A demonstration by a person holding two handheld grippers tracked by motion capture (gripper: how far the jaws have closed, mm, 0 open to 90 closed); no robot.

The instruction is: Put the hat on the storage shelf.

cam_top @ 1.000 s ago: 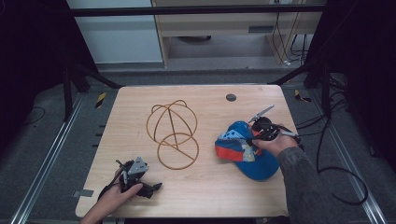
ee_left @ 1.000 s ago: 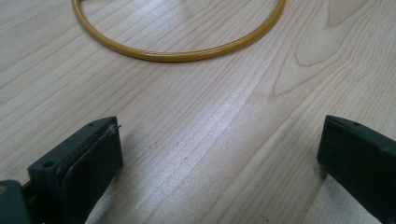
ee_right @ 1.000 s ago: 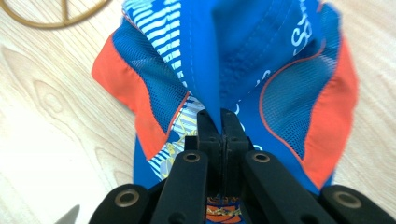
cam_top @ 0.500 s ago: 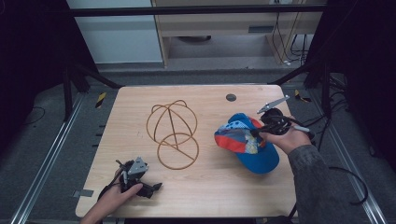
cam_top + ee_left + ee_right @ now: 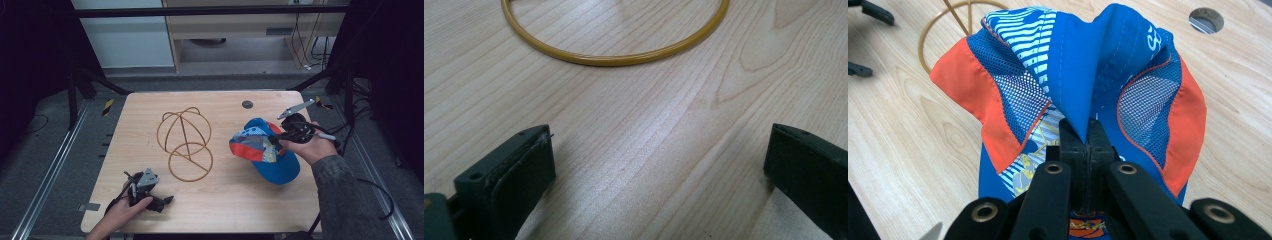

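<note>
A blue cap (image 5: 267, 147) with orange mesh panels hangs lifted at the table's right side. My right gripper (image 5: 281, 138) is shut on a pinched fold of its blue crown fabric (image 5: 1083, 112), with the brim drooping toward the table. A gold wire cap stand (image 5: 186, 141) lies on the table's middle; its base ring (image 5: 614, 52) shows ahead of my left jaws. Near the front left edge my left gripper (image 5: 169, 200) rests low on the wood, open with nothing between its fingers (image 5: 511, 175).
A round cable hole (image 5: 247, 104) sits in the tabletop at the back right, also seen as a dark hole (image 5: 1205, 20). Grey tape (image 5: 86, 206) marks the front left corner. Cables trail off the right edge.
My right gripper has lifted the cap off the table and carried it slightly right and back. The left gripper has stayed put.
</note>
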